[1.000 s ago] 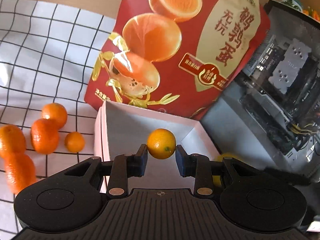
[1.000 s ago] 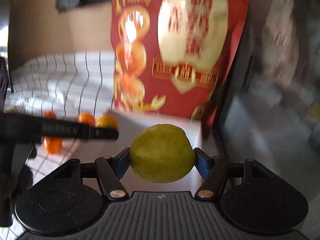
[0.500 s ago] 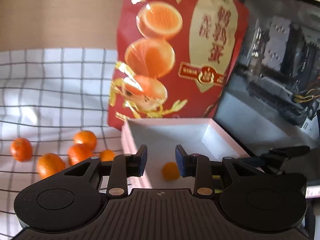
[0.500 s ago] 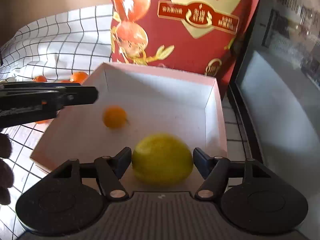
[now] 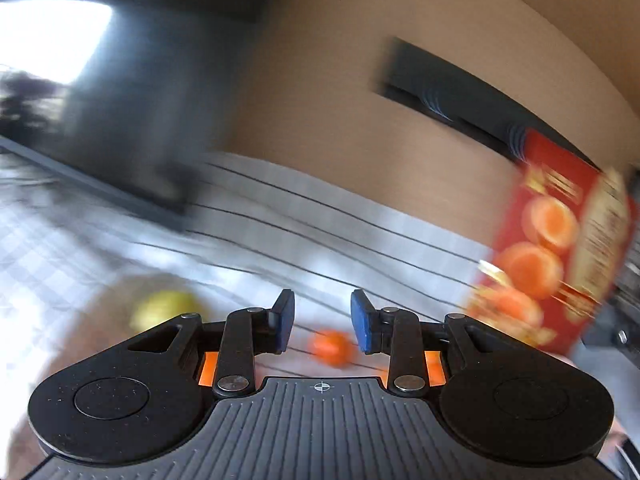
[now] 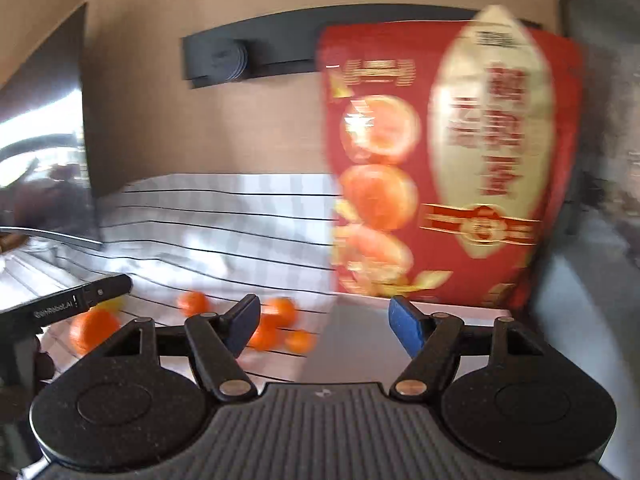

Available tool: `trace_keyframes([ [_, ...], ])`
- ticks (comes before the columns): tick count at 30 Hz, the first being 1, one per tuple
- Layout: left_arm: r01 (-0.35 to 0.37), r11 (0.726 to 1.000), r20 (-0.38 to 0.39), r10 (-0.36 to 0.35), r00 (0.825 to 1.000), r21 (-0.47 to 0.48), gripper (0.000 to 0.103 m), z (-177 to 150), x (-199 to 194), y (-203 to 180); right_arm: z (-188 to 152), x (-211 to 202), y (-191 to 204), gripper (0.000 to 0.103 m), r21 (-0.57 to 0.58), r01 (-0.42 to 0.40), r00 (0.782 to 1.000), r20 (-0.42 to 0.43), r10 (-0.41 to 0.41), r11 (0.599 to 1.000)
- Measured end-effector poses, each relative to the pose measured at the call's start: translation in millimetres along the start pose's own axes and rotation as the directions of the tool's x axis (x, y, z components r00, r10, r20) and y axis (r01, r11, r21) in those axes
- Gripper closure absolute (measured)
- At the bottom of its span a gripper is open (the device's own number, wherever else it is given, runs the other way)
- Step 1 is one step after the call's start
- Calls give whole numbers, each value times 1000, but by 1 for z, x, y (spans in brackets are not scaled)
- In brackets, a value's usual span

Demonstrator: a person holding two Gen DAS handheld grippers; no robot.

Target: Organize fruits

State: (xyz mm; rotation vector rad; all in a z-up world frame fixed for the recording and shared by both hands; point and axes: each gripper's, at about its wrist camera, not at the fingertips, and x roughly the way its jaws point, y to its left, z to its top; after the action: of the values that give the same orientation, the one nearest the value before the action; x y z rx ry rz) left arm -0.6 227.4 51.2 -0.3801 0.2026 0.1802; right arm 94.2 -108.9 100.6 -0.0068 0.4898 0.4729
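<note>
Both views are motion-blurred. My left gripper (image 5: 322,320) is open and empty above the checked cloth (image 5: 360,236). An orange (image 5: 331,347) lies just beyond its fingertips and a yellow-green fruit (image 5: 166,309) sits further left. My right gripper (image 6: 323,322) is open and empty, at the near edge of the white box (image 6: 452,312). Several oranges (image 6: 276,322) lie on the cloth left of the box. The left gripper's finger (image 6: 64,304) shows at the left edge of the right wrist view. The box's inside is hidden.
A red snack bag (image 6: 448,160) stands upright behind the box; it also shows in the left wrist view (image 5: 556,256). A brown wall with a black bar (image 6: 248,60) is behind. A dark case (image 6: 600,160) stands at the right.
Both grippers have let go of their fruit in the box, the left of its small orange and the right of its yellow-green fruit. Both have pulled away, the left swinging left toward the loose oranges.
</note>
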Motion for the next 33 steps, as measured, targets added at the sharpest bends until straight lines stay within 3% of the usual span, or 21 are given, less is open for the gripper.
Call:
trace_keyframes([
  [4, -88, 991, 95, 98, 991, -103, 69, -18, -18, 49, -6, 36, 48, 31, -26, -67, 994, -83, 65, 997],
  [7, -96, 978, 28, 102, 994, -183, 69, -21, -9, 69, -19, 68, 84, 31, -40, -117, 985, -132, 111, 992],
  [9, -115, 975, 53, 127, 990, -190, 68, -20, -10, 69, -31, 83, 108, 31, -48, -175, 976, -143, 166, 983],
  [14, -252, 944, 222, 298, 929, -213, 68, -20, -36, 66, -53, 105, 164, 30, -85, -322, 945, -87, 315, 943],
  [17, -305, 922, 237, 360, 902, -240, 68, -21, -39, 68, -58, 121, 184, 28, -77, -354, 934, -68, 349, 932],
  [21, -319, 920, 194, 364, 911, -229, 68, -24, -33, 68, -59, 148, 193, 26, 15, -369, 925, -88, 369, 929],
  [24, -315, 925, 211, 358, 909, -211, 68, -23, -37, 68, -58, 163, 197, 18, 37, -376, 921, -89, 378, 926],
  [25, -308, 929, 217, 351, 911, -207, 68, -23, -38, 67, -58, 168, 197, 17, 48, -394, 912, -102, 397, 918],
  [28, -292, 935, 212, 332, 919, -200, 68, -22, -38, 72, -58, 178, 195, 18, 93, -466, 857, -199, 475, 880],
  [30, -280, 938, 185, 318, 930, -204, 68, -23, -32, 77, -62, 172, 192, 29, 109, -494, 832, -228, 505, 863],
  [31, -275, 939, 171, 311, 935, -208, 68, -23, -30, 78, -64, 165, 190, 42, 104, -510, 823, -229, 520, 854],
  [33, -249, 945, 145, 282, 948, -211, 68, -24, -26, 81, -65, 147, 186, 55, 47, -515, 824, -247, 510, 856],
])
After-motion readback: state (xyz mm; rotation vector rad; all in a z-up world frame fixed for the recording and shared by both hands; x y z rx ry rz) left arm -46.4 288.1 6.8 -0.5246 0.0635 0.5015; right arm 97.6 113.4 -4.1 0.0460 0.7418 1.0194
